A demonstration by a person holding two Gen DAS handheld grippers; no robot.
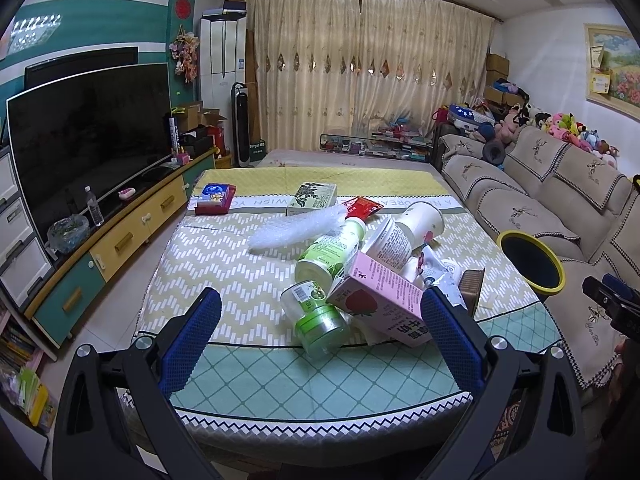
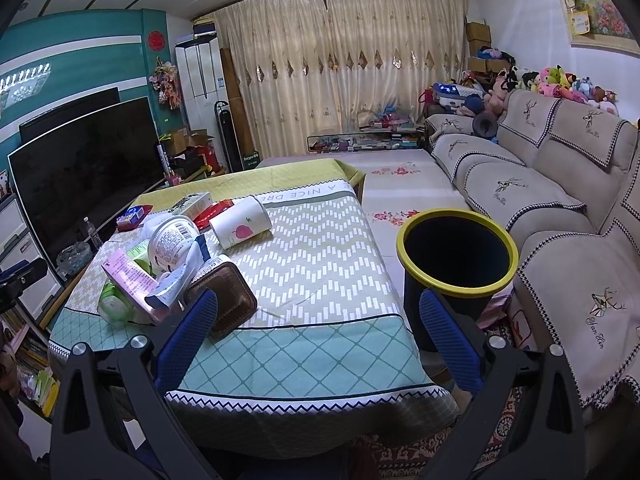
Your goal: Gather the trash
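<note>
Both grippers' fingers (image 1: 192,344) spread, empty; dark yellow-rimmed bin (image 2: 456,264) beside littered table (image 2: 320,264).

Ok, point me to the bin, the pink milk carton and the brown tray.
bin (image 2: 456,222), right wrist view, yellow rim.
pink milk carton (image 1: 380,304), left wrist view, its printed side.
brown tray (image 2: 230,298), right wrist view, its upturned base.
</note>
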